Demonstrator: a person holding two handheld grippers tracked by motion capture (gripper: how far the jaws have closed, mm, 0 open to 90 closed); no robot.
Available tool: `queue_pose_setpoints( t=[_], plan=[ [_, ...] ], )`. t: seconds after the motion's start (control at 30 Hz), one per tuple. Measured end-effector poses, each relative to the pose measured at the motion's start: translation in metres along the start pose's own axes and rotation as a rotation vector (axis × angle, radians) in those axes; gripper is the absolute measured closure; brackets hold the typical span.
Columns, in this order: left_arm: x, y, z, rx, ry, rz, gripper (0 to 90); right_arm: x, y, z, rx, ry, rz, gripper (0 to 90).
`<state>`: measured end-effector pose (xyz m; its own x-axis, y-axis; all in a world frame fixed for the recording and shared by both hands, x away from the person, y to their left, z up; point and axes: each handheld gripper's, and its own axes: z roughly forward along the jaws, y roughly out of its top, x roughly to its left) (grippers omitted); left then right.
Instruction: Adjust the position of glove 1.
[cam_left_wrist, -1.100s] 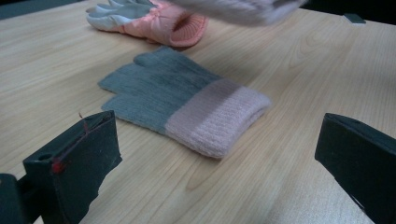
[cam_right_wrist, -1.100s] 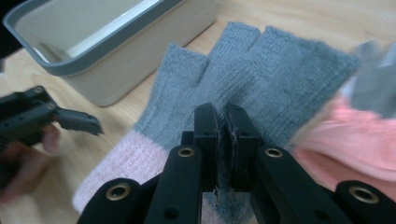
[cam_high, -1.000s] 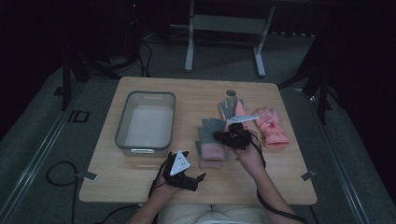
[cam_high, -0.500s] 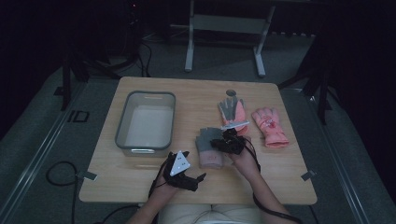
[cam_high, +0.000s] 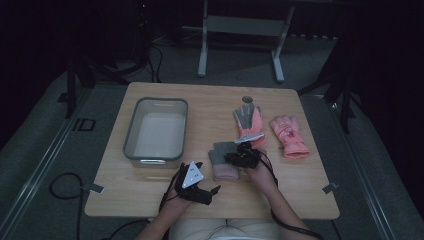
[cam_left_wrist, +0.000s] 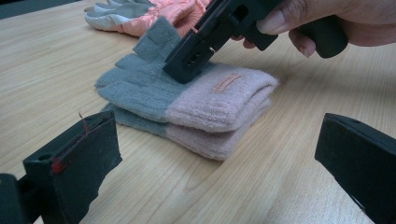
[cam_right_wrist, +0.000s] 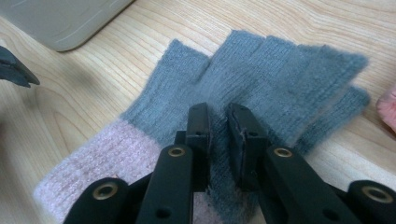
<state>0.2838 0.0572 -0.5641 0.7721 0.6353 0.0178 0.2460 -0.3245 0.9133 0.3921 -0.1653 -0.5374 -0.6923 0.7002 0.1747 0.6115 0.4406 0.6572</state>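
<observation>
Your right gripper (cam_right_wrist: 218, 126) pinches knit of top grey-pink glove (cam_right_wrist: 261, 79), jaws nearly closed on fold. Left gripper (cam_high: 200, 186) wide open, holding nothing, near front table edge (cam_high: 210, 214). Two grey-pink gloves stacked; two coral gloves (cam_high: 267, 129) behind, apart. One bin (cam_high: 156, 131). Cuff tag (cam_left_wrist: 225, 83) unreadable.

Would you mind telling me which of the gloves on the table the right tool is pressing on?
The right tool presses its nearly closed jaws on the grey-and-pink knit gloves, stacked nearest the person. The two coral gloves lie farther back, untouched.
</observation>
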Motion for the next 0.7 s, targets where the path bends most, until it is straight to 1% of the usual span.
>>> queue_pose_setpoints(
  t=[0.17,0.2,0.27,0.33,0.47,0.5,0.6,0.63,0.7],
  plan=[
    [-0.0002,0.0002,0.0004,0.004,0.003,0.001,0.0,-0.0018,-0.0011,0.0016,0.003,0.004,-0.007,76.9],
    [-0.0002,0.0002,0.0004,0.005,0.005,0.0,0.0,-0.0013,-0.0015,0.0022,0.004,0.004,-0.016,76.5],
    [0.0002,0.0002,0.0004,0.006,0.005,-0.004,0.0,0.0001,-0.0014,0.003,0.006,-0.001,-0.019,75.2],
    [0.0,0.0,0.0001,0.001,0.003,-0.003,0.0,0.001,-0.0001,0.0038,0.015,0.005,-0.023,72.5],
    [-0.0008,0.0,0.0,-0.006,0.009,0.008,0.0,0.0038,0.0037,0.0051,0.038,-0.006,-0.063,66.4],
    [-0.0008,0.0,0.0,-0.006,0.009,0.008,0.0,0.0038,0.0037,0.0051,0.038,-0.006,-0.063,66.4],
    [-0.0012,-0.0003,-0.0007,-0.01,0.012,0.016,0.0,0.0021,0.0043,0.0038,0.039,0.01,-0.08,63.3],
    [-0.0018,-0.0006,-0.0012,-0.017,0.015,0.021,0.0,0.0026,0.0039,0.0035,0.041,0.015,-0.092,63.3],
    [-0.0026,-0.0013,-0.0026,-0.033,0.017,0.031,0.0,0.0046,0.0033,0.0037,0.043,0.024,-0.097,63.3]
  ],
)
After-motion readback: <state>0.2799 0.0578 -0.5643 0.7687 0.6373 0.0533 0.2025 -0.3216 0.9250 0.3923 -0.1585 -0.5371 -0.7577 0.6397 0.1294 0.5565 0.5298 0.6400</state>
